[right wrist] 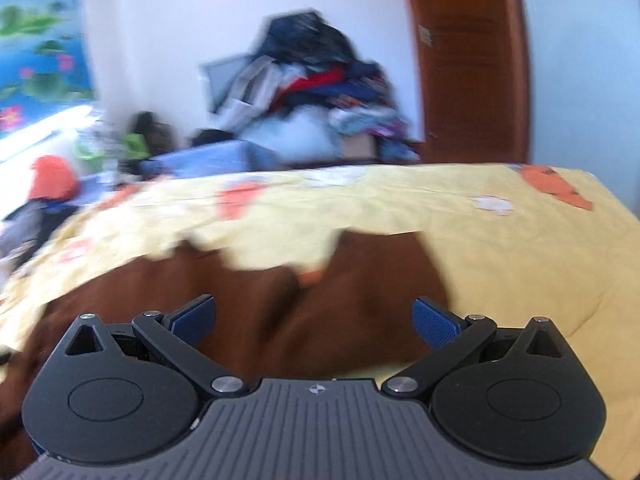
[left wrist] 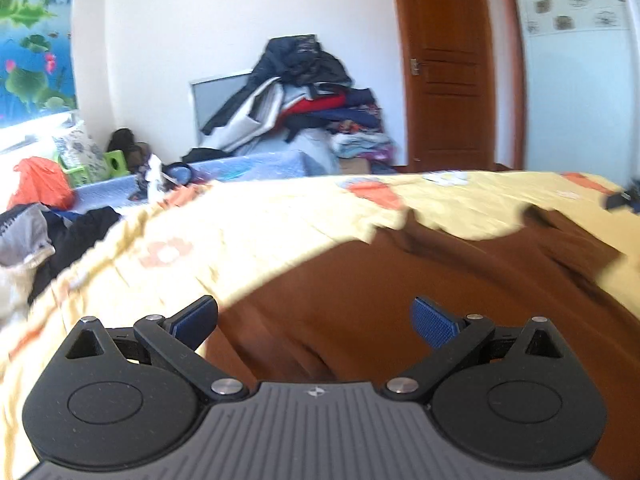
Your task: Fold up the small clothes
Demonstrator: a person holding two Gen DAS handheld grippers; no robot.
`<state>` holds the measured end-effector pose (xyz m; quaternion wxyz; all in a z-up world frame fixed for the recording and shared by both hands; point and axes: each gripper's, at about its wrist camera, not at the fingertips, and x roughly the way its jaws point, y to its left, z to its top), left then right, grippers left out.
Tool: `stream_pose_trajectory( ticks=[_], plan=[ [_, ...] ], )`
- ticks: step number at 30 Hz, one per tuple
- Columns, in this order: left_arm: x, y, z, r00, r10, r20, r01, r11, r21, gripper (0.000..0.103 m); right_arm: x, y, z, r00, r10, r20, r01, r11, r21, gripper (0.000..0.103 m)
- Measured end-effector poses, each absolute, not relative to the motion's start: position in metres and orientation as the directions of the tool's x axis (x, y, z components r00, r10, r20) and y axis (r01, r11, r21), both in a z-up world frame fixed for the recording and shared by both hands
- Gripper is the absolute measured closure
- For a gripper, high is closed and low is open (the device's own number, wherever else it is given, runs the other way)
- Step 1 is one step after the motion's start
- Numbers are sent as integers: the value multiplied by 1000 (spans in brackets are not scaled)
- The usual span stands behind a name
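Left wrist view shows the brown garment spread flat on a bed with a yellow bedsheet printed with orange and white shapes; its long axis seems to run from near left to far right, though blur and the fisheye make this unsure. Two dark flaps along its far edge point away from the camera. The cloth is a plain rust brown with soft creases; no label or writing can be read on it. The left gripper hangs just above the near part of the garment with its blue-padded fingers spread wide, grasping nothing. Right wrist view, heavily blurred, has the right gripper likewise splayed and empty over the garment's near edge. A pile of clothes stands against the far wall beside a wooden door.
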<state>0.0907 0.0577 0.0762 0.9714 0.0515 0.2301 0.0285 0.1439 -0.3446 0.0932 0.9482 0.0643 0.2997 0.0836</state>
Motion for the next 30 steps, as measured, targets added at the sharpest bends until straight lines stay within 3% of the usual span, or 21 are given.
stream_pose_trajectory(
  ticks=[3, 7, 10, 11, 12, 13, 18, 22, 27, 30],
  plan=[
    [142, 81, 63, 843, 113, -526, -78, 993, 90, 0, 196, -363, 66, 746, 149, -649, -48, 984, 170, 1],
    [171, 98, 41, 802, 53, -595, -79, 997, -18, 0, 235, -363, 27, 632, 212, -745, -42, 970, 240, 15],
    [170, 94, 25, 787, 45, -616, -87, 996, -38, 0, 233, -340, 14, 660, 120, -742, -87, 993, 83, 27],
    [171, 91, 19, 776, 55, -628, -94, 995, -29, 0, 231, -338, 15, 671, 101, -734, -93, 994, 52, 47],
    [172, 89, 13, 764, 66, -642, -101, 995, -17, 0, 229, -340, 17, 674, 120, -729, -94, 993, 76, 76],
    [175, 87, 9, 750, 79, -656, -107, 994, -3, 0, 231, -349, 19, 661, 164, -732, -82, 986, 147, 85],
    [175, 88, 8, 748, 87, -658, -119, 993, -4, 0, 196, -395, 51, 736, 216, -642, -62, 965, 253, 86],
    [174, 93, 8, 754, 70, -654, -125, 991, -39, 0, 147, -448, 86, 792, 167, -587, -9, 965, 263, 86],
    [174, 94, 8, 755, 69, -652, -124, 992, -39, 0, 86, -510, 104, 795, 35, -605, 122, 969, 216, 86],
    [174, 94, 9, 754, 66, -653, -119, 992, -37, 0, 58, -529, 87, 740, -53, -670, 197, 970, 141, 85]
  ],
)
